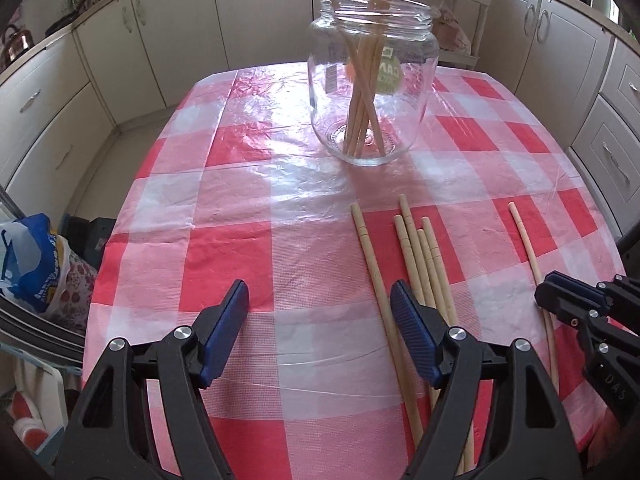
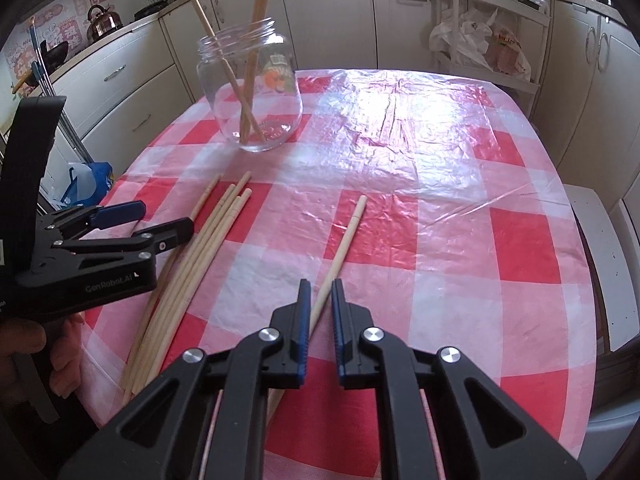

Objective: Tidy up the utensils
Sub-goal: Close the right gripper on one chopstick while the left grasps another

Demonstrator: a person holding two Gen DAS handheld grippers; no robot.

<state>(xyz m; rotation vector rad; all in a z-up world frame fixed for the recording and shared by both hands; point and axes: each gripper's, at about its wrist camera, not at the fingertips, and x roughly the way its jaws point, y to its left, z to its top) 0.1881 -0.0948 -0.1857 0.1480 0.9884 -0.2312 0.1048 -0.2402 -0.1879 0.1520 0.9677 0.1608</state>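
A clear glass jar (image 1: 370,76) stands on the checked table with several wooden chopsticks upright in it; it also shows in the right wrist view (image 2: 252,88). Several loose chopsticks (image 1: 420,256) lie in a bunch on the cloth, also seen from the right wrist (image 2: 208,236). One single chopstick (image 2: 344,240) lies apart; it also shows at the right of the left wrist view (image 1: 528,248). My left gripper (image 1: 320,300) is open and empty, its right finger over the bunch. My right gripper (image 2: 320,292) is nearly closed around the single chopstick's lower part, low over the cloth.
The red and white checked tablecloth (image 2: 440,184) has a shiny plastic cover. Cream kitchen cabinets (image 1: 168,28) ring the table. A blue and white bag (image 1: 32,256) sits left of the table. A white rack with plastic bags (image 2: 484,36) stands behind.
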